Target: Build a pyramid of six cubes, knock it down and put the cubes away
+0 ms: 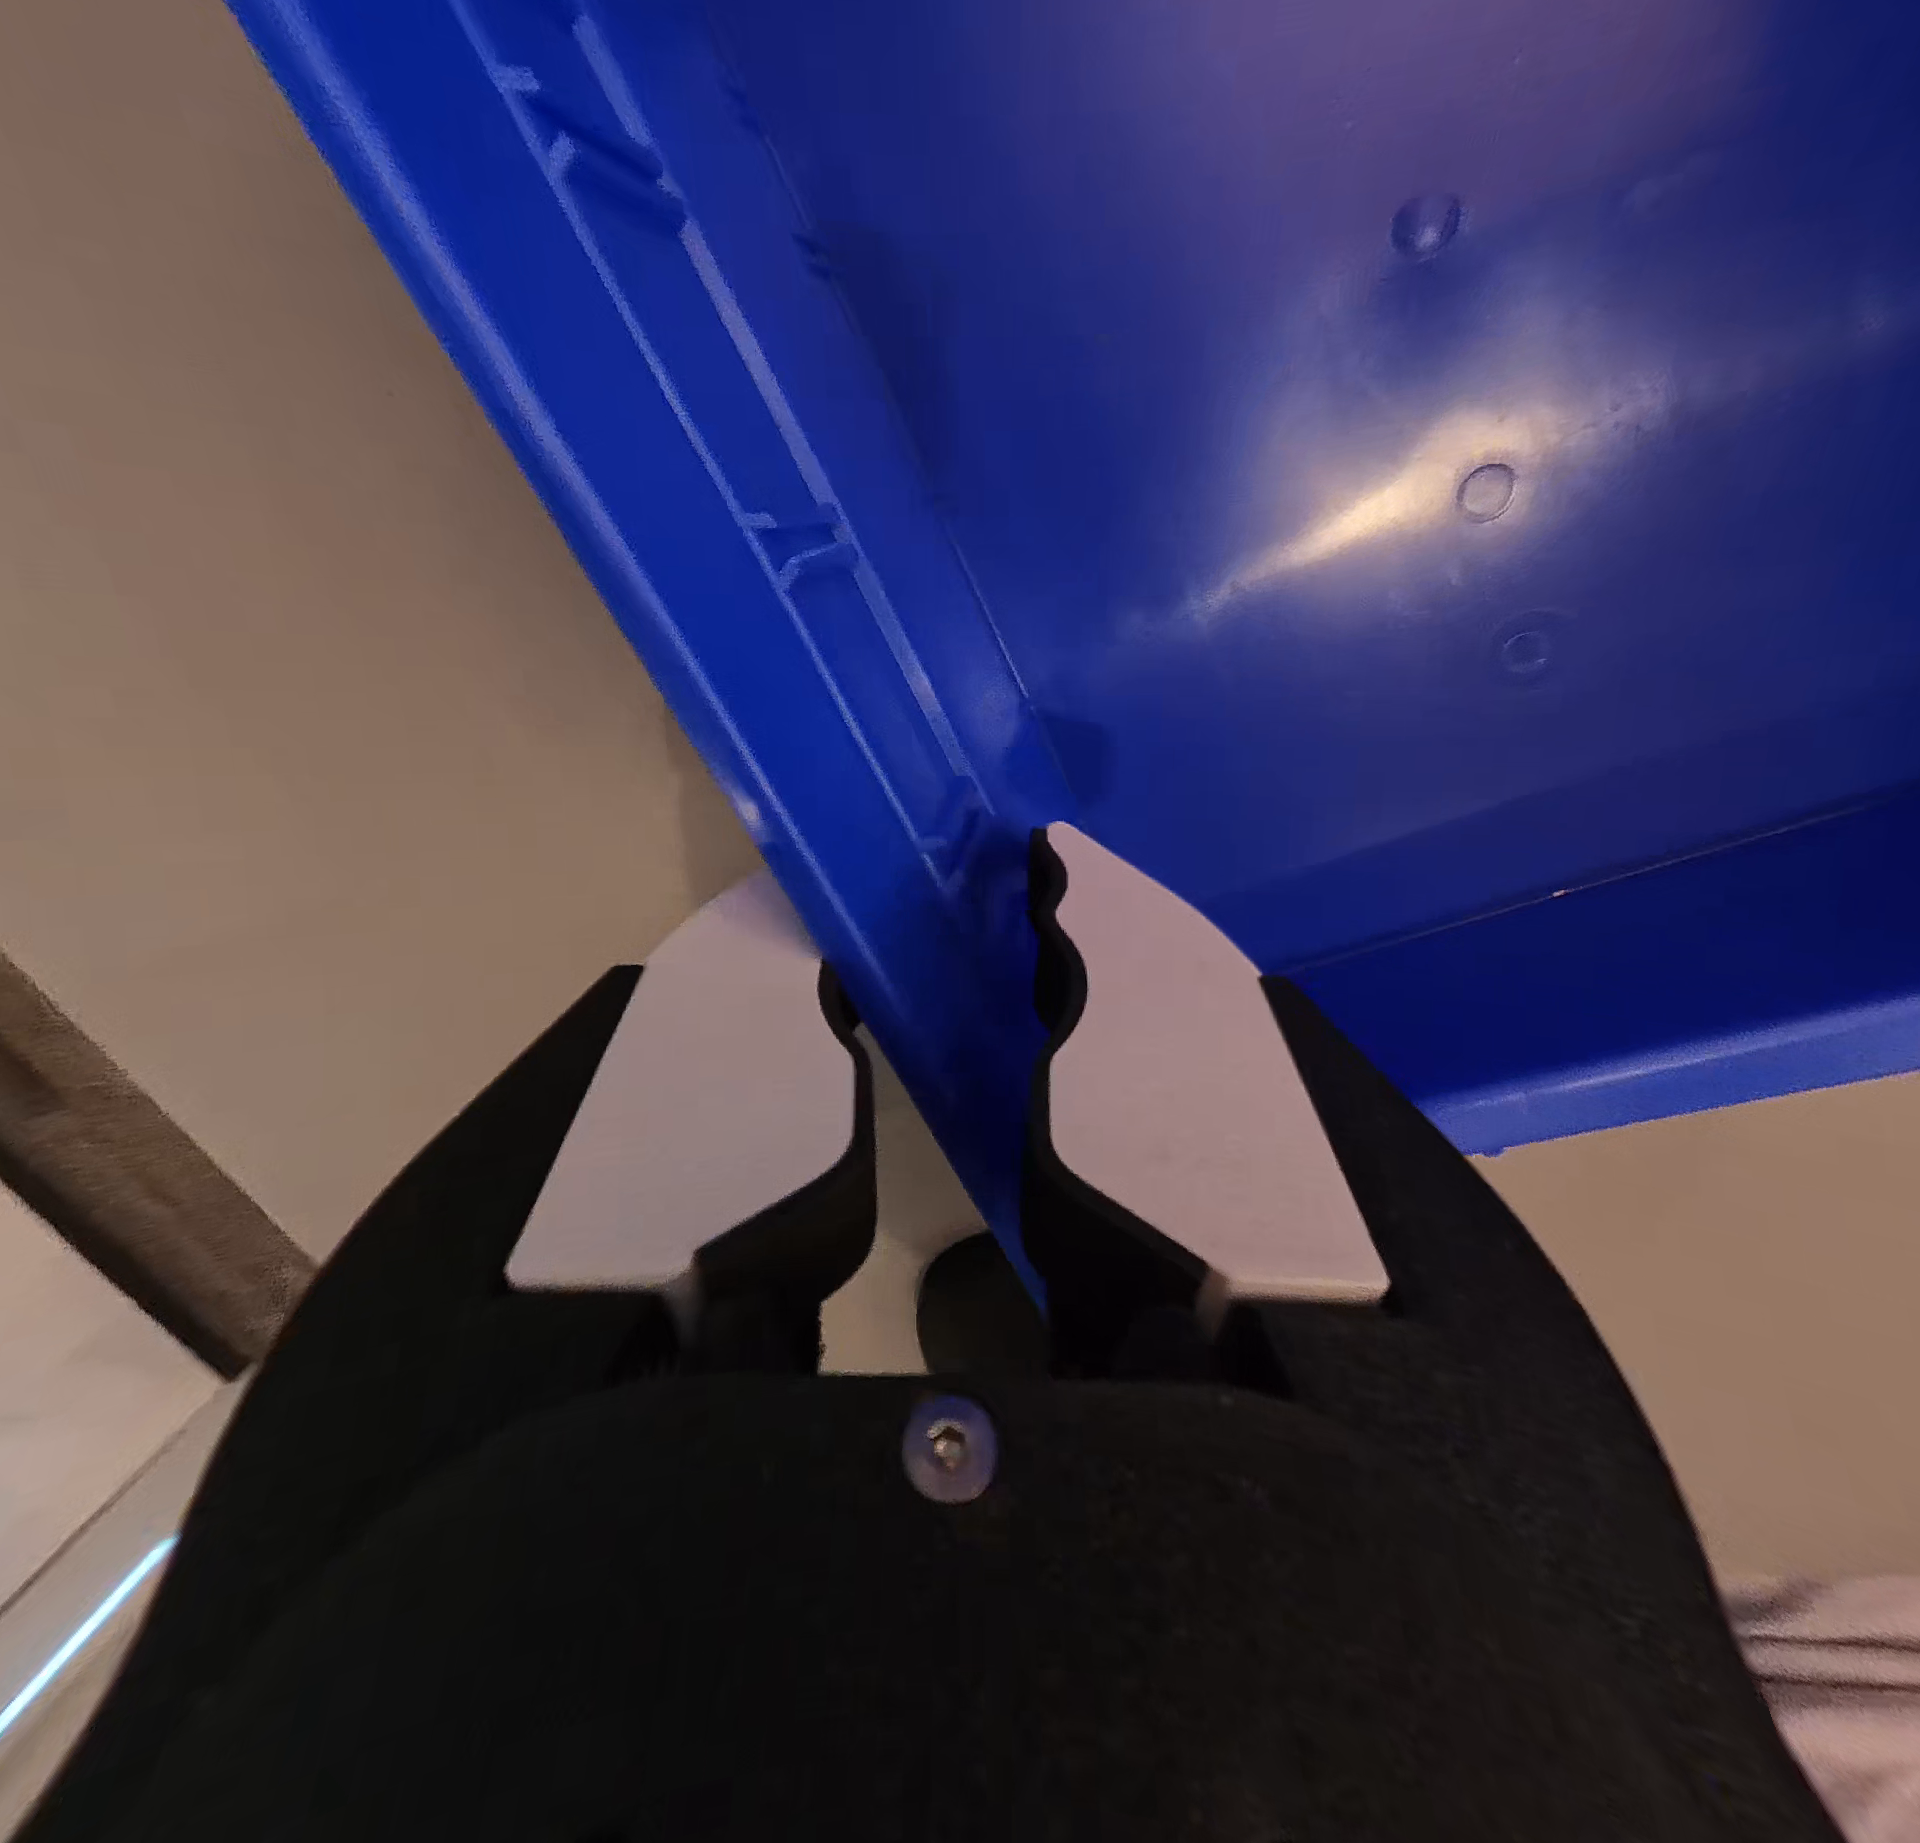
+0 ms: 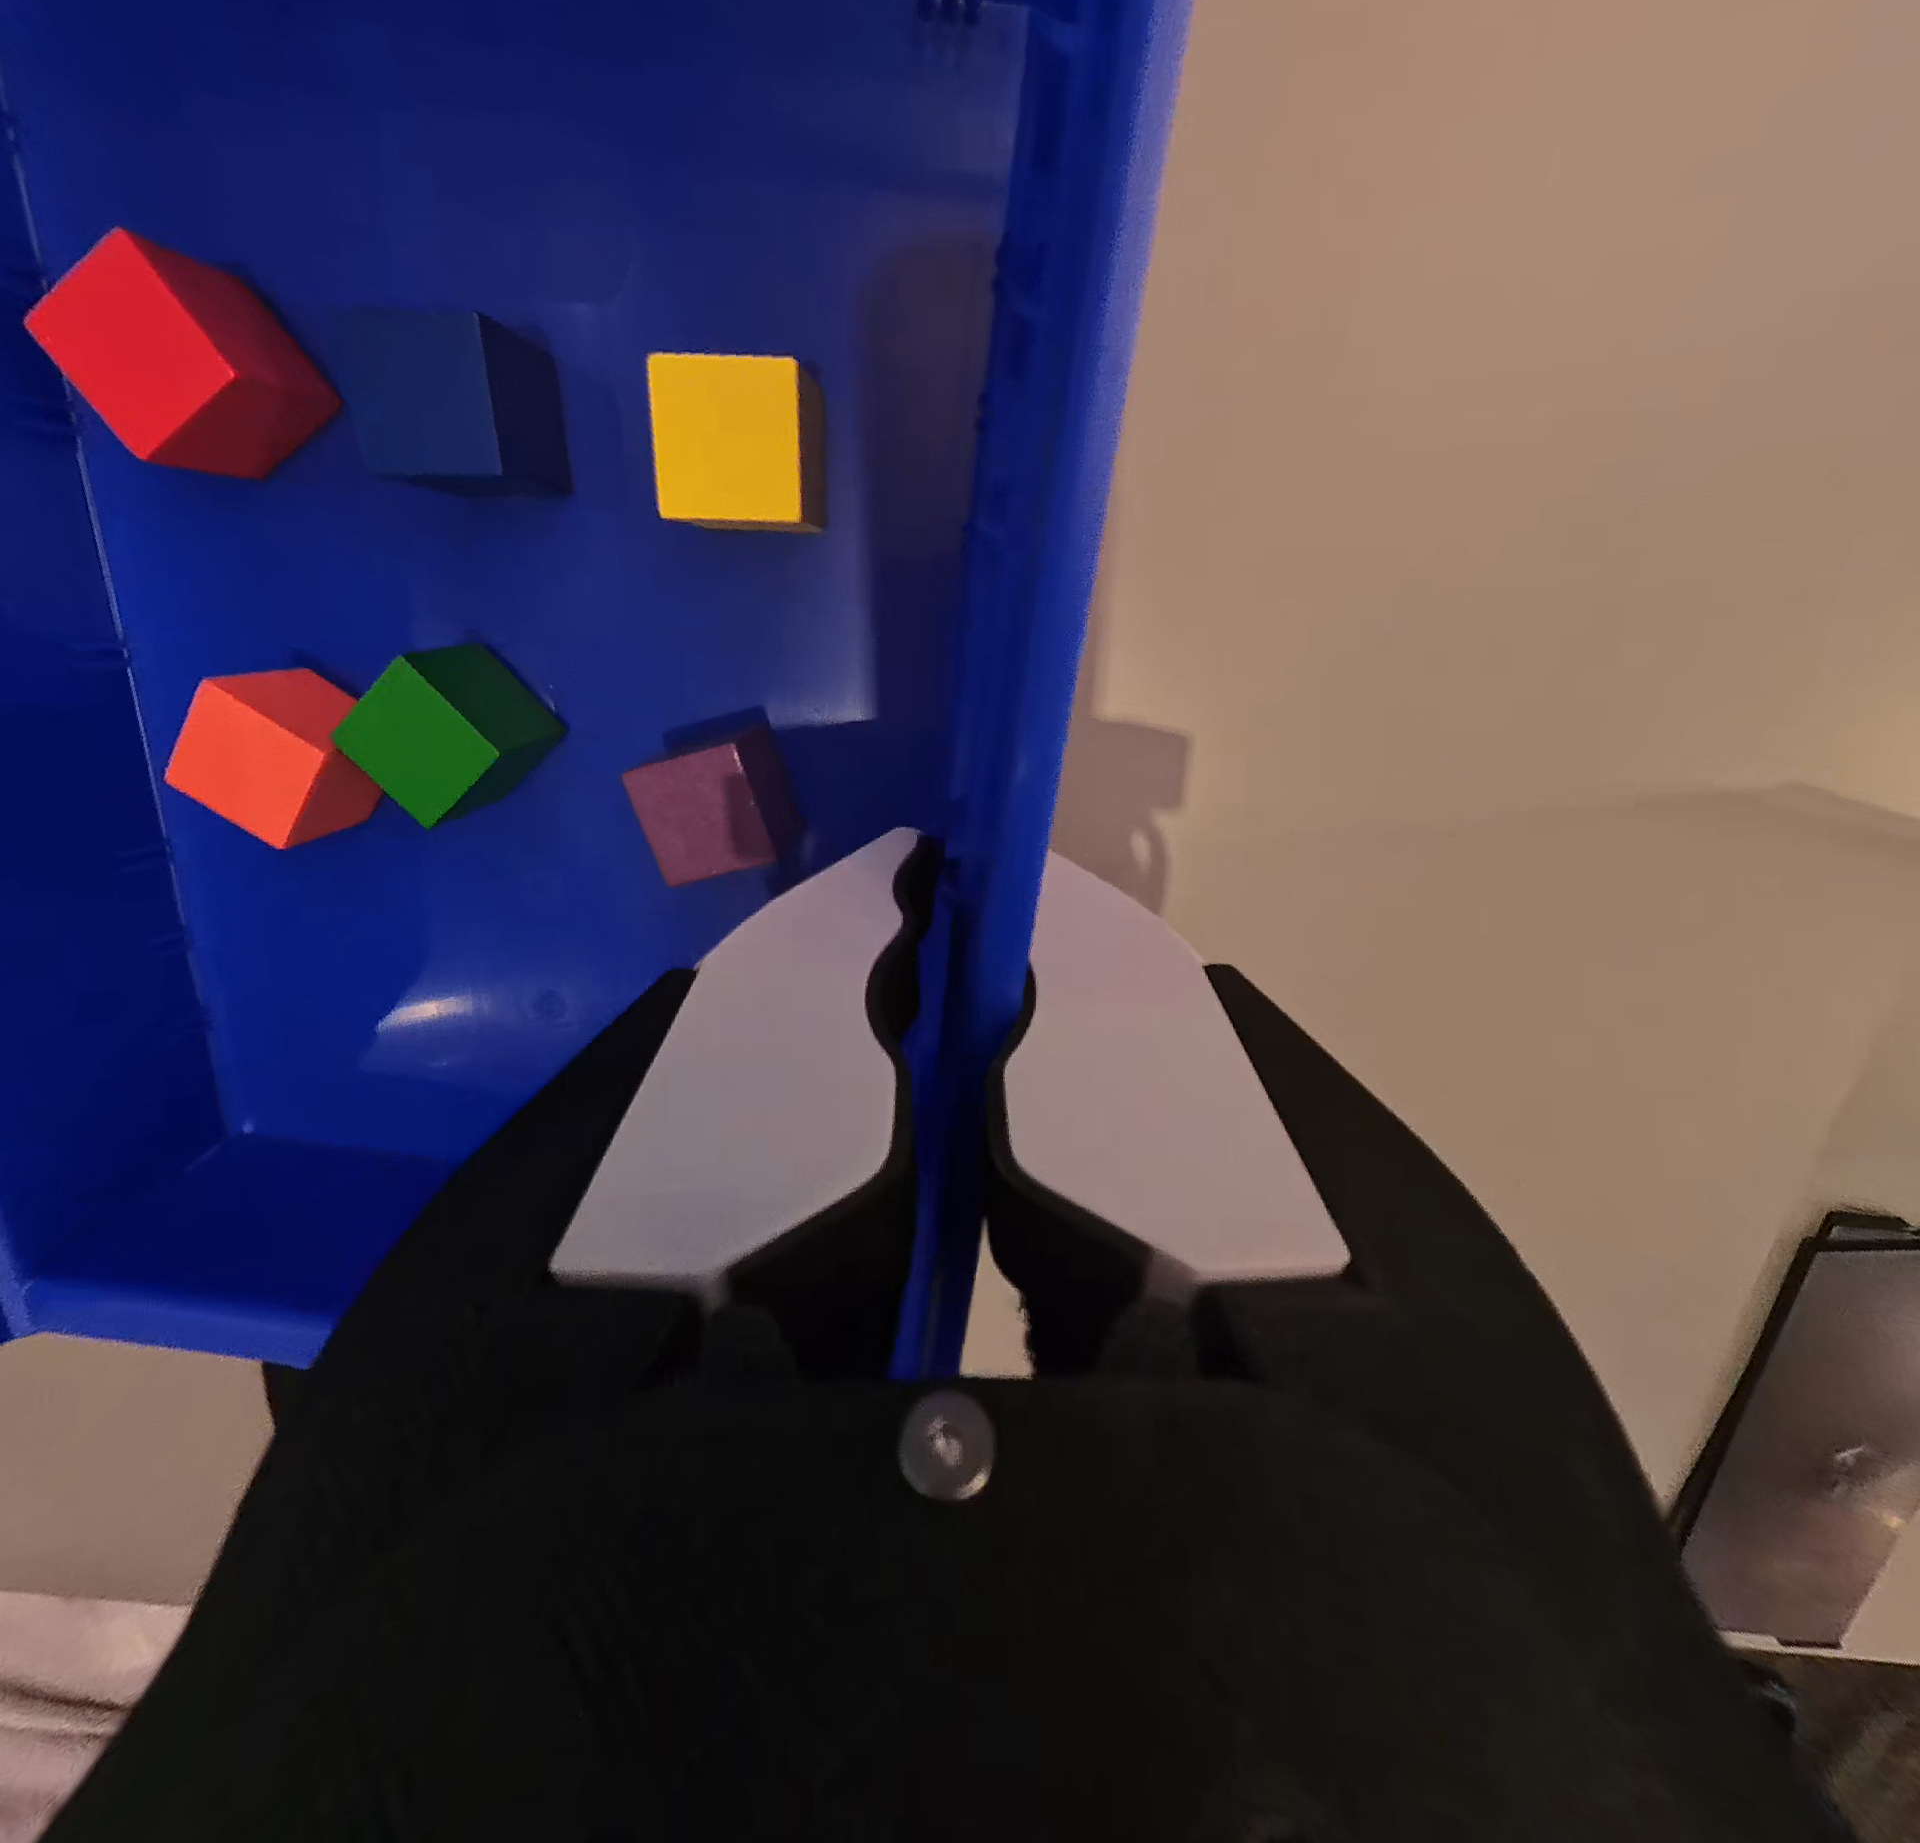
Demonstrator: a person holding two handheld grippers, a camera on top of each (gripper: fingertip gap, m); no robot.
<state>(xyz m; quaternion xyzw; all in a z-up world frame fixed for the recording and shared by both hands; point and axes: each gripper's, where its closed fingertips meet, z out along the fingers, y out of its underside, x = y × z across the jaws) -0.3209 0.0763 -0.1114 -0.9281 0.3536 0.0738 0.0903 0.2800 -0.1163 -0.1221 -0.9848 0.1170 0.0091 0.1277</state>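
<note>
Both grippers clamped narrow on the blue bin (image 2: 582,162), 1 on each of 2 opposite side walls. Left gripper (image 1: 940,946) pinching a ribbed wall near a corner. Right gripper (image 2: 961,946) pinching the wall nearest the yellow cube (image 2: 725,439).

Inside the bin, loose on the floor, 6 cubes in 2 rough rows running across between the gripped walls. Far row: red cube (image 2: 171,354), blue cube (image 2: 442,396), yellow. Near row: orange cube (image 2: 265,754) touching green cube (image 2: 436,728), then purple cube (image 2: 707,806), closest to the right gripper.

Left view shows bare bin floor only, so the cubes lie toward the right gripper's side. Likely start of the task: bin still to be set down or tipped, pyramid not yet begun.
</note>
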